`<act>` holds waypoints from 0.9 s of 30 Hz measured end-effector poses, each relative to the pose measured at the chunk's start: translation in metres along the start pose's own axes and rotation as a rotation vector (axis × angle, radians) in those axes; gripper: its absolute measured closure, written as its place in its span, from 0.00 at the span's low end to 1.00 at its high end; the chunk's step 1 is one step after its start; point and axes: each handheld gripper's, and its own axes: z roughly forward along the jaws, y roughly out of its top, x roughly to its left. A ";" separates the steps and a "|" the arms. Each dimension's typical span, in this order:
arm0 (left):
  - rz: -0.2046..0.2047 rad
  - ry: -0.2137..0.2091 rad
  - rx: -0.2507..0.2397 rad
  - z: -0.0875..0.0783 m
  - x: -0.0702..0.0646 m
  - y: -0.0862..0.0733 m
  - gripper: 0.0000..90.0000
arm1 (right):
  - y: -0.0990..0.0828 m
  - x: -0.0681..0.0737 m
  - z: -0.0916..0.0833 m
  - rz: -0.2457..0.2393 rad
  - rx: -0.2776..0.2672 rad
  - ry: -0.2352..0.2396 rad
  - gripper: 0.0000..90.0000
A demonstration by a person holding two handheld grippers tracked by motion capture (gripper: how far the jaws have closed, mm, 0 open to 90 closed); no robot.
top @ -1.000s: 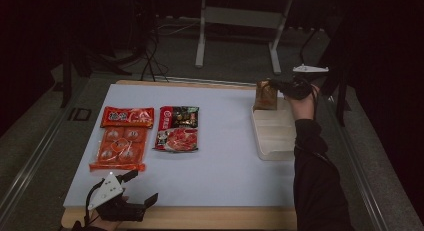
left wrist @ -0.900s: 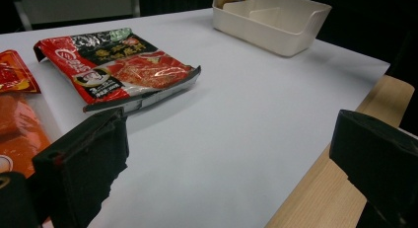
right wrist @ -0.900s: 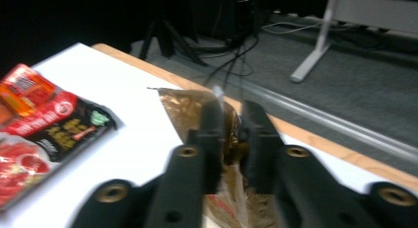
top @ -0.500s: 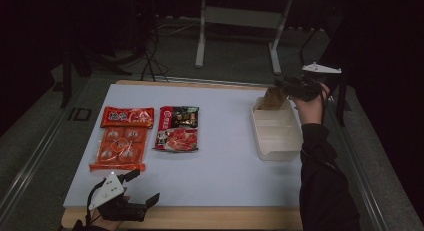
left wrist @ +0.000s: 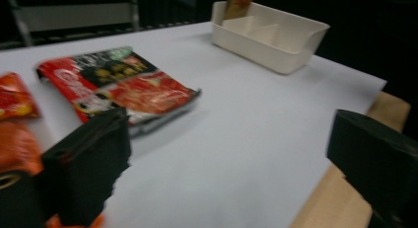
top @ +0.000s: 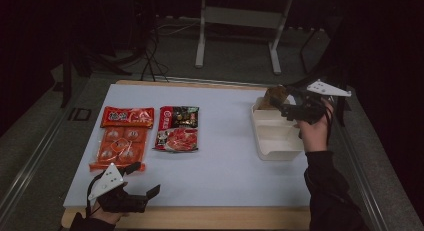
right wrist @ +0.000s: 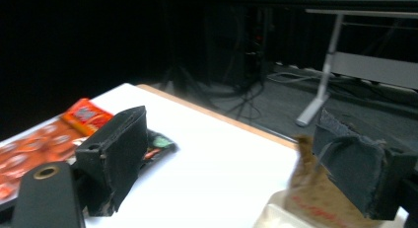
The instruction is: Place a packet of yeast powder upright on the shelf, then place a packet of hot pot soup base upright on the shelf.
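A brown snack packet stands upright in the far end of the cream divided tray at the table's right. My right gripper hovers just beside it. Its jaws have just been opening and now stand wide apart. In the right gripper view the packet leans by the right jaw with no pad pressing on it, and my right gripper is open. My left gripper rests open at the table's near left edge, holding nothing. The left gripper view looks past my left gripper to the tray.
A red and black noodle packet lies mid-left on the white tabletop. To its left lie a small orange pack and a larger orange multipack. Metal table legs and cables stand on the floor beyond the far edge.
The right gripper's jaws opened and let go of the brown packet, which stays in the tray's far end. The right hand drew back toward the right and rose slightly. The left hand stayed still.
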 end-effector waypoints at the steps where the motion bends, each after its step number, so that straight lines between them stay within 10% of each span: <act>1: 0.003 0.004 0.005 0.000 0.001 0.003 0.05 | -0.002 0.005 -0.004 -0.003 -0.006 0.008 0.16; 15: -0.052 -0.006 0.084 0.014 0.042 0.033 0.08 | -0.032 0.067 -0.047 -0.069 -0.008 0.119 0.16; 27: -0.050 0.137 0.176 0.045 0.078 0.048 0.48 | -0.046 0.090 -0.063 -0.079 -0.005 0.172 0.16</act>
